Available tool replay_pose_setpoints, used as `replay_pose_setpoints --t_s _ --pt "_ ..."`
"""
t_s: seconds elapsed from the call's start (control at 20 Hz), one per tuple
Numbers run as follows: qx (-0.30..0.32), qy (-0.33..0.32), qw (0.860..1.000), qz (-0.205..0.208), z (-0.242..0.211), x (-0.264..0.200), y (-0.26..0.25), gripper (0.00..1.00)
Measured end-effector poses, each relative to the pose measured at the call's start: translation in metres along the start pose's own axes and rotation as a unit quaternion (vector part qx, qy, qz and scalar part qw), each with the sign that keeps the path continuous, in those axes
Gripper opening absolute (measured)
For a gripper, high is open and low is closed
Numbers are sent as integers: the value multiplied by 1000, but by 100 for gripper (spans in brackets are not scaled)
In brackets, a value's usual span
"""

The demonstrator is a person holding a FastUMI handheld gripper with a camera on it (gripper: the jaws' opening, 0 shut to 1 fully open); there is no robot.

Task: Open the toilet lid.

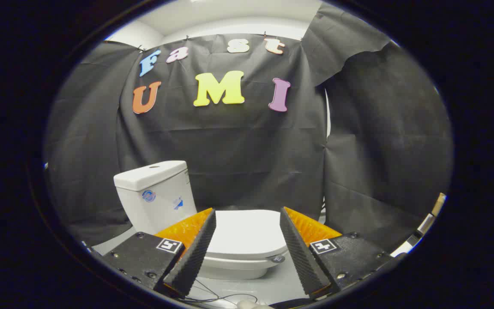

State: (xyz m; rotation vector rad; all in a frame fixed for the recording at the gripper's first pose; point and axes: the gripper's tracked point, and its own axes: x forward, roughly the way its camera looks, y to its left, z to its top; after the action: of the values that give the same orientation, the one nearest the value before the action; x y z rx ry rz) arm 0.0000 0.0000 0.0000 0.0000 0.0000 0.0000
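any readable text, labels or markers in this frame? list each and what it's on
Stickers on the toilet tank: two, too small to read.
Small dark mark on the lid's front edge: too small to read.
Square markers on the gripper, one per finger: coded patterns, not text.
No other label or number is legible. The gripper is open, fingers apart, with the closed lid seen between them.

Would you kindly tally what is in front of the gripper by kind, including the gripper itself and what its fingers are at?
Toilet lid, shut: 1
Toilet tank: 1
Stickers on the tank: 2
Gripper, fingers open, holding nothing, lid seen between them: 1
Thin cables on the floor: at least 1, exact number unclear
Total: 6, counting the cables as one
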Motion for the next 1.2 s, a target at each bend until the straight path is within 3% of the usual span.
replay_pose_setpoints --t_s 0.85,1.2 --pt "3 0 1000 6 5 4 3 94" --pt "17 -10 1000 11 23 35 -5 94"
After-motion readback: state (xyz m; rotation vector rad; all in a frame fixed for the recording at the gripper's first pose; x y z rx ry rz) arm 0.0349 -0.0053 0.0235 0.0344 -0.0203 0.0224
